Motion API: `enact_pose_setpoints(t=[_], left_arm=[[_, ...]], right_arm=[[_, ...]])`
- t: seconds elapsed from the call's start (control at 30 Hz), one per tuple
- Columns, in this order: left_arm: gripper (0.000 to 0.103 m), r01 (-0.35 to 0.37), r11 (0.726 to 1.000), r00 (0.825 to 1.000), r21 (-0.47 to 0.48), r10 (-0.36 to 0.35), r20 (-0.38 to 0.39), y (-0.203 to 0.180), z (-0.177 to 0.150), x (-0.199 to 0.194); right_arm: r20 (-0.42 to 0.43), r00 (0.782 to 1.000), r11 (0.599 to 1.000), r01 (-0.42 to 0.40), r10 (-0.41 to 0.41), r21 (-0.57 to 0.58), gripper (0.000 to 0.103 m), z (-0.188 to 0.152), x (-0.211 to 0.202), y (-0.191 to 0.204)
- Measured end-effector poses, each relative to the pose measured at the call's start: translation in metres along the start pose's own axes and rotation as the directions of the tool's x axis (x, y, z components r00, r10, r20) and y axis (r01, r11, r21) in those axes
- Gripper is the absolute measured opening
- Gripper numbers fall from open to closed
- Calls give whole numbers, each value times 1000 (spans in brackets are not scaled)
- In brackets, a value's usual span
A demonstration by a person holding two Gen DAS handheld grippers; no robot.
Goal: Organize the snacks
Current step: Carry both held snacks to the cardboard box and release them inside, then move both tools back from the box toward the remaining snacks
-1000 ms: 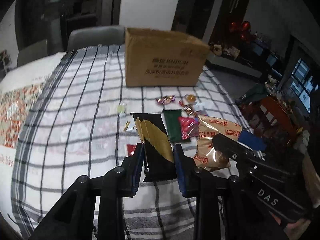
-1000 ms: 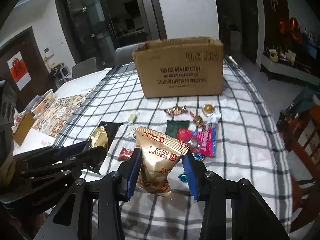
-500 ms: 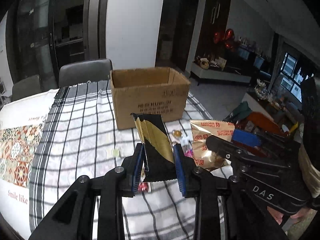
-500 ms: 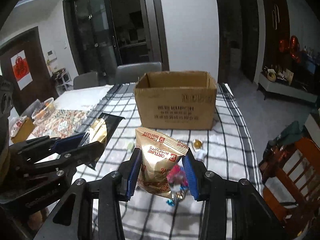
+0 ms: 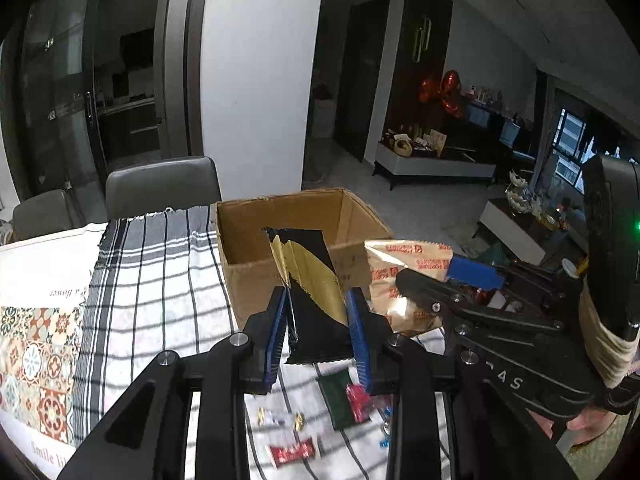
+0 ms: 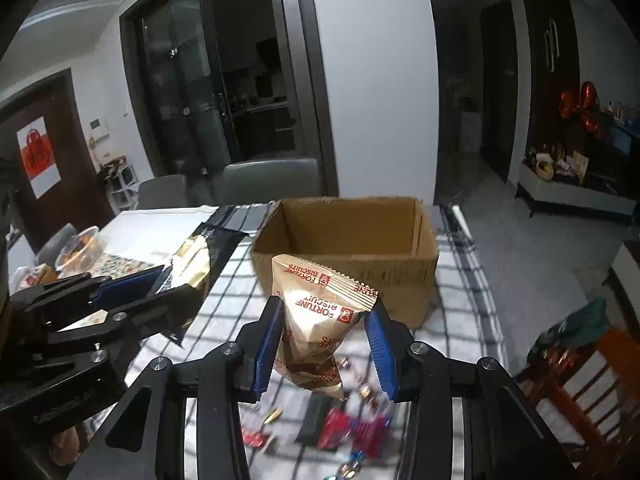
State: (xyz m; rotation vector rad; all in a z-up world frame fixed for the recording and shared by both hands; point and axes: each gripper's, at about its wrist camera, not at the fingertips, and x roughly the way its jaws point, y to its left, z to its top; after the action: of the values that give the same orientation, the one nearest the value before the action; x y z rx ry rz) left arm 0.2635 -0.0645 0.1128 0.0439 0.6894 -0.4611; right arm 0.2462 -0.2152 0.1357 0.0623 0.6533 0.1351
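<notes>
Left wrist view, black-and-gold packet (image 5: 316,300) upright in left gripper (image 5: 318,334)

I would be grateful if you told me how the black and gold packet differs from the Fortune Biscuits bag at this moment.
The black and gold packet is flat and dark, while the Fortune Biscuits bag is puffy and pale gold with red lettering. The packet sits in the left tongs; the bag sits in the right tongs. Both are gripped and held off the table, in front of the open cardboard box.
</notes>
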Motion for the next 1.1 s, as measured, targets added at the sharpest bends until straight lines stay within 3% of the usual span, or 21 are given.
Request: enact_pose_setpoints(t=[0.37,0.47,0.7,0.8,0.87,1.0,1.1], left_arm=[[30,-12,1000,1000,-7,12,-11,20,46,66],[24,3,999,999,-37,-4,-33,29,59,88],[24,-8,995,997,-101,0,-76,38,72,125],[40,-49,995,996,-89,42,-76,38,70,123],[53,-82,995,995,-63,79,-57,34,66,117],[60,-117,992,993,-47,115,-41,31,59,103],[71,-145,989,989,-38,144,-20,29,51,86]], right_arm=[[2,999,999,52,-51,-1,43,54,64,-25],[-22,998,998,57,-56,14,43,65,84,-34],[-83,994,994,77,-71,79,43,78,124,-57],[-108,991,992,90,-80,87,51,75,127,-63],[-102,991,993,91,-83,76,68,73,124,-61],[-85,991,993,108,-103,53,68,64,109,-58],[-71,990,991,122,-118,50,68,57,97,-55]])
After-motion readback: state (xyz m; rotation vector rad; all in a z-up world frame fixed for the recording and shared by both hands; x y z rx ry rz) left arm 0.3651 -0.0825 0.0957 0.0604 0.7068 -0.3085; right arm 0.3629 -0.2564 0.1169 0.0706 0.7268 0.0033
